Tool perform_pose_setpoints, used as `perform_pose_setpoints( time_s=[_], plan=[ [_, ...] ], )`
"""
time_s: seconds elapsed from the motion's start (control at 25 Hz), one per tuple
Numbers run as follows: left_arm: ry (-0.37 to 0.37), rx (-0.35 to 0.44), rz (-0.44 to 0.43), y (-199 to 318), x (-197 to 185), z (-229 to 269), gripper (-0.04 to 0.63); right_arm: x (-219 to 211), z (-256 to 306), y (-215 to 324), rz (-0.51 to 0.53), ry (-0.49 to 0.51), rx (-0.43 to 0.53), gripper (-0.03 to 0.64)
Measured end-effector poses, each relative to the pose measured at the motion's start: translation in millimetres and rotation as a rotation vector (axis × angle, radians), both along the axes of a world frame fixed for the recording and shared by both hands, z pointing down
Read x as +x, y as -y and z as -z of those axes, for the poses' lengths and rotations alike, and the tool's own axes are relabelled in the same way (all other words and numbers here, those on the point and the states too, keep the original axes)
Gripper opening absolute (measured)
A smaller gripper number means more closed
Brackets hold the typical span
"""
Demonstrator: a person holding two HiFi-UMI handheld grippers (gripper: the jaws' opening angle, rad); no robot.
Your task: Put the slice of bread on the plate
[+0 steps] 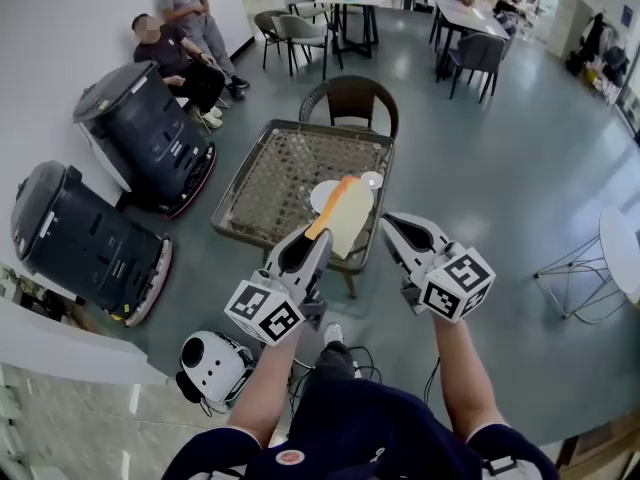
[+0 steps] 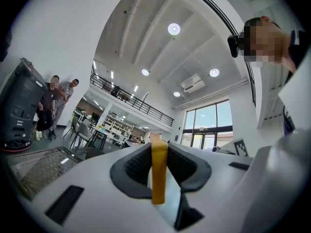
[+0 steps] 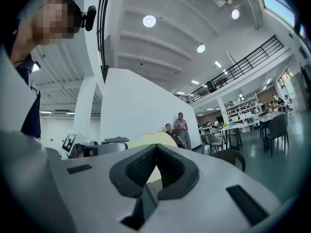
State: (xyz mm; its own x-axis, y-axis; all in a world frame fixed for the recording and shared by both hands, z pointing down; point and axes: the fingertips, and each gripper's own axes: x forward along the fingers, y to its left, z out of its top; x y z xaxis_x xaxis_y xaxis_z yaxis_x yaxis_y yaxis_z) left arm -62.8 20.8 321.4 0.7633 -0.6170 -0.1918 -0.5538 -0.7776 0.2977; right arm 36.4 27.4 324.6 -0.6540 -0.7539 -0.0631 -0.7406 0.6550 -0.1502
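The room is a large open hall with a grey-green floor (image 1: 520, 168), dining tables and chairs far off at twelve to one o'clock, and two people (image 1: 180, 38) by the wall at eleven. Two big black machines (image 1: 145, 133) stand at nine to ten o'clock, well apart from the work.

Straight ahead at twelve is the worktop (image 1: 275, 183), a low square one with a woven mesh top. A wicker chair (image 1: 350, 98) is tucked in behind its far edge. The mesh may be slightly uneven, so the plate could rock if it is pressed hard.

The plate (image 1: 320, 196) is white and lies near the worktop's right side, partly hidden behind the slice of bread (image 1: 348, 216). The slice is in the air above the near edge, not yet over the plate.

The left tongs (image 1: 320, 235) clamp the slice by its lower edge, and it stands up on edge between the pads. The right tongs (image 1: 388, 222), at three o'clock of the slice, are pressed together on nothing.

To finish well, I judge it best to bring the slice over the plate's centre. It should then be tipped flat and lowered until it touches before the tongs let go, so it does not flop off the rim.
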Motion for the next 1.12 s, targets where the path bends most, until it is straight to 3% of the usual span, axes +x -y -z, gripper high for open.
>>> perform_pose_setpoints(
  time_s=[0.52,1.12],
  plan=[
    [-0.025,-0.011,-0.063,135,-40,6,0.091,-35,6,125,-0.081,-0.04,-0.037,0.005],
    [-0.003,-0.048,-0.077,203,-35,-14,0.091,-30,-9,200,-0.094,-0.022,-0.063,0.005]
  ],
)
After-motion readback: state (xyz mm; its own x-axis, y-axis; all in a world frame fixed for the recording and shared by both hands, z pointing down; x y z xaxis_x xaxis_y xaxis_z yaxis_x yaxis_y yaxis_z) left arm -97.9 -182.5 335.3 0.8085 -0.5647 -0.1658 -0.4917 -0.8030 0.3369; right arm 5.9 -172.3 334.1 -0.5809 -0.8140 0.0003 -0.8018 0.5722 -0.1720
